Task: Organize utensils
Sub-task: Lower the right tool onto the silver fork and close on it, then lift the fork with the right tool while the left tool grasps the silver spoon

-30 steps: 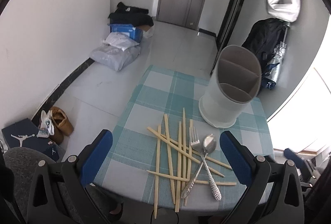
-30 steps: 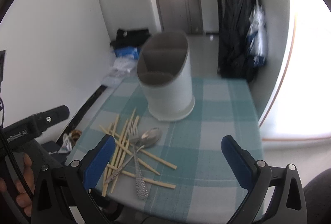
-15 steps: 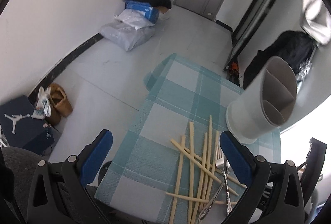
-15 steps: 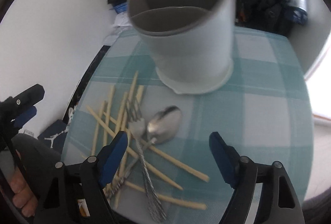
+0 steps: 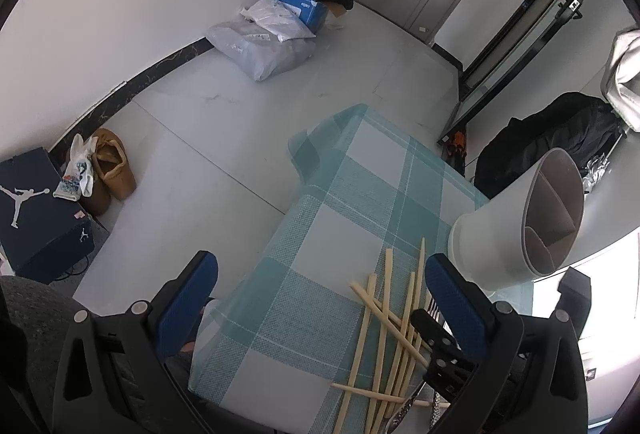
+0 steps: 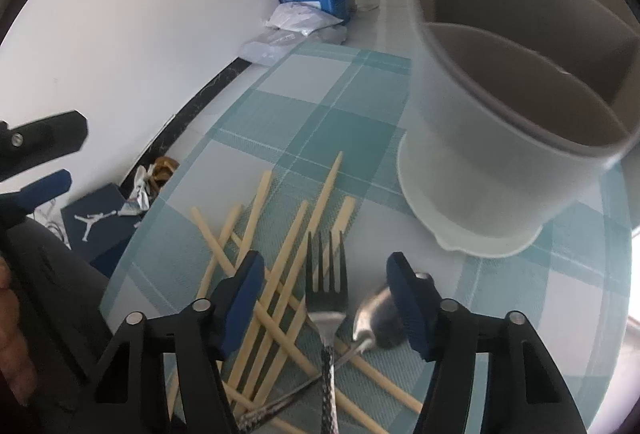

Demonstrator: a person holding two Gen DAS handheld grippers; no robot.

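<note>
Several pale wooden chopsticks (image 6: 280,258) lie crossed in a pile on the teal checked tablecloth (image 6: 320,121). A metal fork (image 6: 326,288) and a spoon (image 6: 374,312) lie on the pile. A white divided utensil holder (image 6: 492,137) stands just behind them. My right gripper (image 6: 326,298) is open, low over the pile, with the fork head between its fingers. My left gripper (image 5: 320,298) is open and empty above the table's left edge; the chopsticks (image 5: 384,338) and the holder (image 5: 520,230) lie to its right.
The table's left edge (image 5: 256,274) drops to the floor. On the floor are a dark shoebox (image 5: 36,205), brown shoes (image 5: 110,169) and plastic bags (image 5: 268,41) with a blue box by the wall. Dark bags (image 5: 560,137) sit behind the table.
My right gripper has come down and forward over the pile, narrowing around the fork. My left gripper has swung left, so the utensils now sit at its right edge.
</note>
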